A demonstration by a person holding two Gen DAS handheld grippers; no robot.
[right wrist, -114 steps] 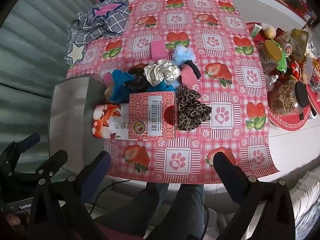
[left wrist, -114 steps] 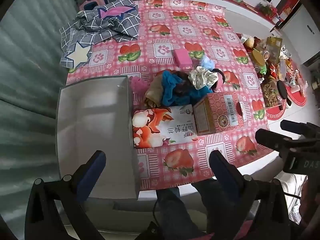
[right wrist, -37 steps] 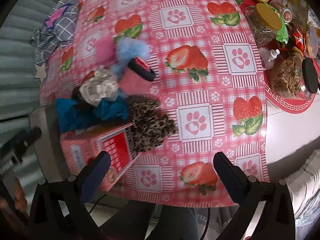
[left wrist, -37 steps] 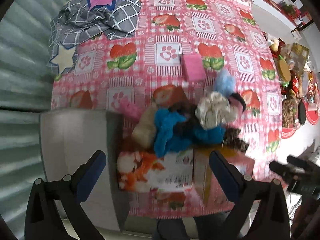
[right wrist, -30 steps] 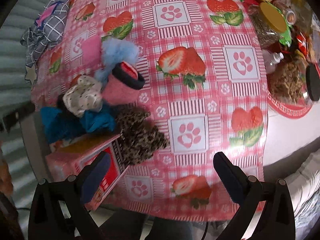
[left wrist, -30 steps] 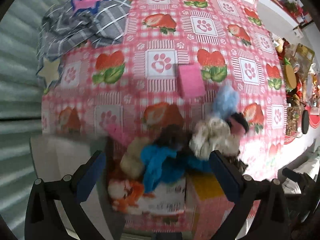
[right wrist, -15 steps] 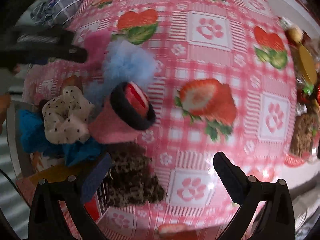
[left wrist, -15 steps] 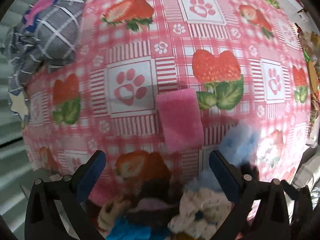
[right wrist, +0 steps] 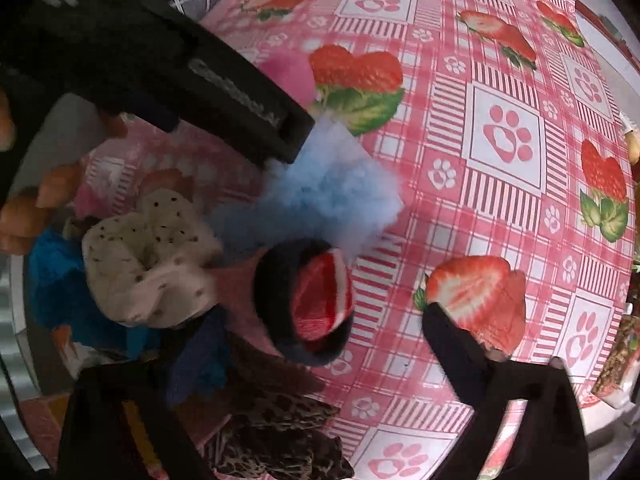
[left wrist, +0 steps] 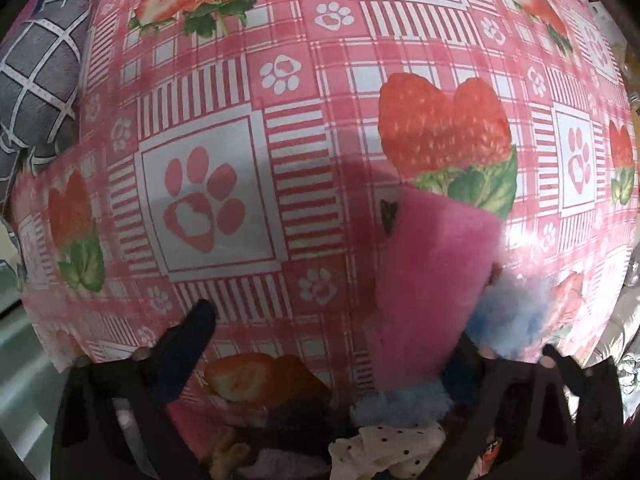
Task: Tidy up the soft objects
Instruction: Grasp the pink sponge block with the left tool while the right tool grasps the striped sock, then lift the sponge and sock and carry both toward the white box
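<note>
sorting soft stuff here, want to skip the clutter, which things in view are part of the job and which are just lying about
Part of the job:
- pink sponge
- fluffy blue scrunchie
- pink and black scrunchie
- cream dotted scrunchie
- leopard scrunchie
- blue cloth

Just lying about:
- strawberry tablecloth
- grey checked blanket

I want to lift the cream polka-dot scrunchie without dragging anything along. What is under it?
The cream polka-dot scrunchie lies on top of the pile: blue fabric shows beneath its left side, and the pink sock runs under its right edge. What lies directly below its middle is covered.
</note>
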